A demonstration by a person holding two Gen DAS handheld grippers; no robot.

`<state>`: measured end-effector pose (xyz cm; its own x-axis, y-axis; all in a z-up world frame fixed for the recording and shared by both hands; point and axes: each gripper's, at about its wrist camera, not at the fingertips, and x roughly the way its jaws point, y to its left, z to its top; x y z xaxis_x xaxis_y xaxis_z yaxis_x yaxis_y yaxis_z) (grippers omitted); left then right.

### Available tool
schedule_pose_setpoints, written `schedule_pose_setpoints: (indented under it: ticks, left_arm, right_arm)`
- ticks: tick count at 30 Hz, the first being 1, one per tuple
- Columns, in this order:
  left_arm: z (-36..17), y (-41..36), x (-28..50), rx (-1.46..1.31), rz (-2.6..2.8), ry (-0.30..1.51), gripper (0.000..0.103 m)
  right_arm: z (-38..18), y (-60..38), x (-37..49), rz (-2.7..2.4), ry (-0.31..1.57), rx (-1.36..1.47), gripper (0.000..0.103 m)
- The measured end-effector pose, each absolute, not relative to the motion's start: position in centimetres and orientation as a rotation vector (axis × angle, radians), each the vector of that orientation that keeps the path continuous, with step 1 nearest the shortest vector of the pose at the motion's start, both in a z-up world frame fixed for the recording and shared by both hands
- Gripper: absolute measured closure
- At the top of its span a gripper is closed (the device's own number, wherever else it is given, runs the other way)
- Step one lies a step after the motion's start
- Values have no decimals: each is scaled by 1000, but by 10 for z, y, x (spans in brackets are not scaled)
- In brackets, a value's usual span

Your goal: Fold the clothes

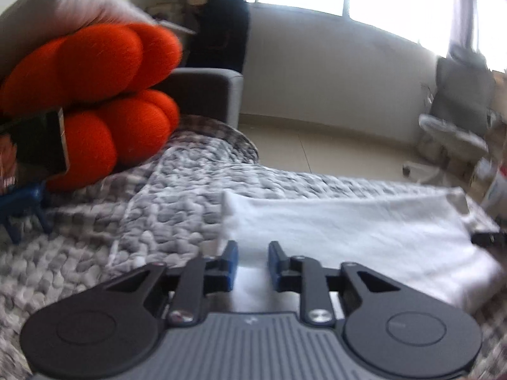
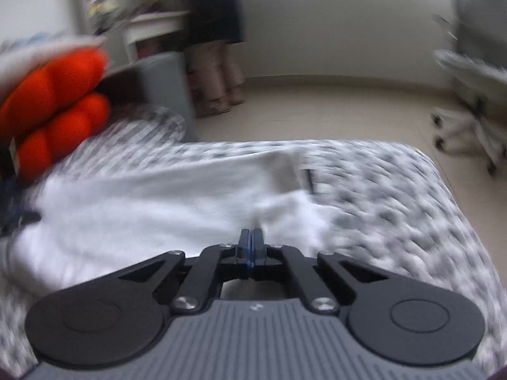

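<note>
White garment lies flat; right gripper clamped, left gripper ajar.

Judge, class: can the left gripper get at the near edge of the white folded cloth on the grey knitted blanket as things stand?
Probably yes. The left gripper sits right at the near edge of the white folded cloth, jaws slightly apart with cloth showing between them. Nothing lies in the way; the orange knotted cushion stands well aside.

One white garment, one orange cushion, one grey knitted blanket, one grey armchair, two grippers, left gripper and right gripper
</note>
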<state>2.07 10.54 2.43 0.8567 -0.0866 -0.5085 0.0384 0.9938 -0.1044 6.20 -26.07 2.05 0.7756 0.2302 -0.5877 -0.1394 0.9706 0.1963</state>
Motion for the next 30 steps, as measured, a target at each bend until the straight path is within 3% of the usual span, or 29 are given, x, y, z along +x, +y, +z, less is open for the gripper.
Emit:
schedule_pose_setpoints:
  ticks: [16,18,20,22,30]
  left_arm:
    - [22,95,35,-60,-17,533,86]
    - [32,97,27,-86,-11,543,82]
    - [45,95,12,-79,-13,526,71]
    - [55,89,-4,-54,-15,504,69]
    - [46,54,-31,-39,-115,560,69]
  right_arm:
    - [13,-244,46,87,615,109,103]
    - [19,-243,46,97,629,108,103]
    - [27,-240,41,120,626,109,84]
    - [35,-235,32,154,607,121,77]
    - [35,-177,19,405,698,81,79]
